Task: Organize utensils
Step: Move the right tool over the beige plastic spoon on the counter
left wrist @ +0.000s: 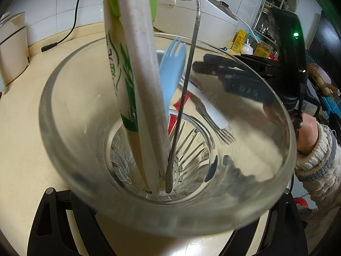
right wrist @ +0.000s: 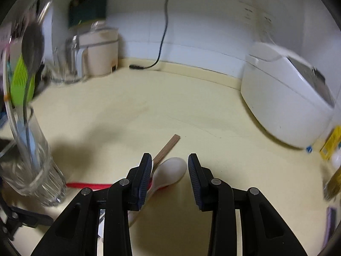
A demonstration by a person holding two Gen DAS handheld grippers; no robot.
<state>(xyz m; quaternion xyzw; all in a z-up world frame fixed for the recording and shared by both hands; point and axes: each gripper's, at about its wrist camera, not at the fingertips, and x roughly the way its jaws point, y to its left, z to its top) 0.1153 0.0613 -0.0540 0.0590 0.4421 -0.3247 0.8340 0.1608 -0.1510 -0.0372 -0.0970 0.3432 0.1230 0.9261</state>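
Your left tongs (left wrist: 170, 224) held the glass (left wrist: 166, 140) by its base; it already carried wrapped chopsticks (left wrist: 136, 81), a blue fork (left wrist: 170, 70) and a metal spoon (left wrist: 191, 64). Your right tongs (right wrist: 169, 170) stood open and empty, low over the white spoon (right wrist: 170, 171) lying on the near tabletop (right wrist: 170, 106) beside a red stick (right wrist: 85, 185) and a brown stick (right wrist: 168, 146). That spoon looked light, stiff and slick; its narrow handle seemed the safer hold. A rice cooker (right wrist: 287, 98) sat far right by the tiled wall.
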